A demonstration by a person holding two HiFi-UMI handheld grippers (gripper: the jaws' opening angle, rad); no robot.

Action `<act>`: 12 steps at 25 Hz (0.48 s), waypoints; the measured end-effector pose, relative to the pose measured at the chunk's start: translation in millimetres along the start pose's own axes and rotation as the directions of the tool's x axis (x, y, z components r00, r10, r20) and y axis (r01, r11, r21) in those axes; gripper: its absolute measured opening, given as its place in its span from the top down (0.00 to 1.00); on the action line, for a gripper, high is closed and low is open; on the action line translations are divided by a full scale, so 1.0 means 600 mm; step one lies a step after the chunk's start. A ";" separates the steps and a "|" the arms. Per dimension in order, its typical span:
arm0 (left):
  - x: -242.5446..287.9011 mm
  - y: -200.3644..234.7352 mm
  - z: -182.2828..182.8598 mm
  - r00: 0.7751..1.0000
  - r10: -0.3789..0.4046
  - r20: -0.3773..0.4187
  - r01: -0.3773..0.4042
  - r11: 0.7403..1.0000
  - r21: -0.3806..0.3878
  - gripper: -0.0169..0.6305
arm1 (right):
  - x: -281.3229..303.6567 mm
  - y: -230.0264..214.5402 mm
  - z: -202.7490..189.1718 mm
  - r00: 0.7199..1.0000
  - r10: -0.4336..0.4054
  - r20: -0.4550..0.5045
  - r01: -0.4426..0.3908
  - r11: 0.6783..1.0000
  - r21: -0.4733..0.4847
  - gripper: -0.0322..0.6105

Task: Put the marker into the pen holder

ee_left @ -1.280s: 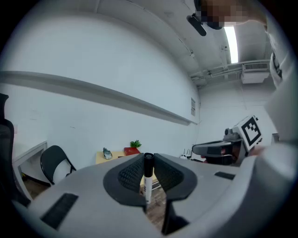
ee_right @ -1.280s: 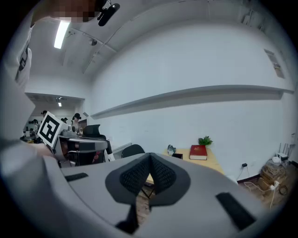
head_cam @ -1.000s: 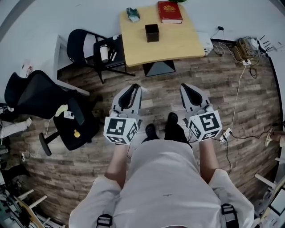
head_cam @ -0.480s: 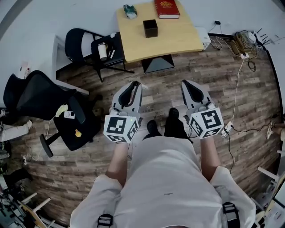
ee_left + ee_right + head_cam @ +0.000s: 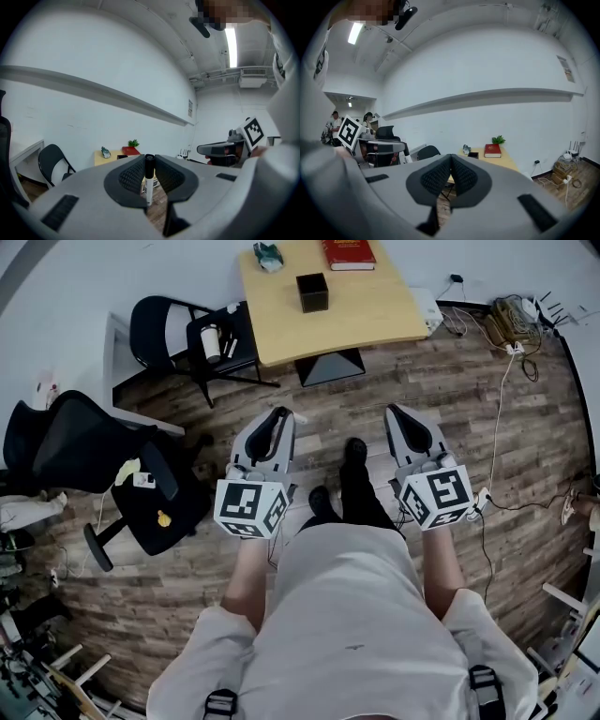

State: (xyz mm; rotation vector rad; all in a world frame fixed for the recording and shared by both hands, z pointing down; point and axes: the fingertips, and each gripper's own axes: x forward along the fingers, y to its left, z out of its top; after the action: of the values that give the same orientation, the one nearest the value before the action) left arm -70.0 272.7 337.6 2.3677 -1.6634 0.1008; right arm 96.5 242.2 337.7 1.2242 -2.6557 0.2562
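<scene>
The black square pen holder (image 5: 312,292) stands on the wooden table (image 5: 375,315) far ahead, well apart from both grippers. In the left gripper view it is a small dark box (image 5: 121,157) on the distant table. My left gripper (image 5: 279,416) is shut on the marker (image 5: 148,180), a white barrel with a black cap, held upright between the jaws (image 5: 149,159). My right gripper (image 5: 396,414) is level with the left one. In the right gripper view its jaws (image 5: 451,159) are shut with nothing between them, and the pen holder (image 5: 473,154) shows beyond.
A red book (image 5: 349,253) and a small green-white object (image 5: 268,256) also lie on the table. A black folding chair (image 5: 159,326) and a stool with a bottle (image 5: 210,341) stand left of it. An office chair (image 5: 75,442) is at the left, cables (image 5: 511,329) at the right.
The table and pen holder have slid towards the top of the head view, and the person's right foot has stepped forward. Both grippers keep their hold and pose.
</scene>
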 end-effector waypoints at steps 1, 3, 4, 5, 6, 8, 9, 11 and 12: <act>0.006 0.002 0.000 1.000 0.002 -0.002 -0.002 1.000 0.000 0.88 | 0.004 -0.004 -0.001 1.000 0.001 -0.002 -0.001 1.000 0.002 0.95; 0.017 0.005 0.002 1.000 0.004 -0.006 -0.004 1.000 -0.002 0.88 | 0.014 -0.012 0.000 1.000 0.006 -0.005 -0.006 1.000 0.005 0.95; 0.024 0.007 0.003 1.000 0.005 -0.007 -0.005 1.000 -0.002 0.88 | 0.019 -0.017 0.001 1.000 0.009 -0.007 -0.009 1.000 0.007 0.95; 0.030 0.009 0.005 1.000 0.006 -0.008 -0.006 1.000 -0.001 0.88 | 0.026 -0.022 0.002 1.000 0.012 -0.007 -0.012 1.000 0.007 0.95; 0.038 0.013 0.007 1.000 0.008 -0.009 -0.008 1.000 0.001 0.88 | 0.035 -0.027 0.005 1.000 0.014 -0.007 -0.014 1.000 0.008 0.95; 0.054 0.021 0.012 1.000 0.015 -0.011 -0.014 1.000 0.003 0.88 | 0.051 -0.037 0.010 1.000 0.019 -0.004 -0.019 1.000 0.010 0.95; 0.062 0.025 0.014 1.000 0.018 -0.012 -0.018 1.000 0.004 0.88 | 0.059 -0.042 0.013 1.000 0.023 -0.003 -0.023 1.000 0.009 0.95; 0.080 0.032 0.020 1.000 0.024 -0.012 -0.024 1.000 0.004 0.88 | 0.076 -0.056 0.018 1.000 0.030 -0.003 -0.030 1.000 0.007 0.95; 0.091 0.036 0.023 1.000 0.026 -0.012 -0.026 1.000 0.004 0.88 | 0.085 -0.063 0.021 0.999 0.033 -0.004 -0.033 0.999 0.007 0.95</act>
State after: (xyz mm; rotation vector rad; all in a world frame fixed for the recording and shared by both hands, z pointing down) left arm -72.2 212.7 338.2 2.3444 -1.6904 0.1230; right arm 91.4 177.7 341.2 1.1810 -2.6759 0.2727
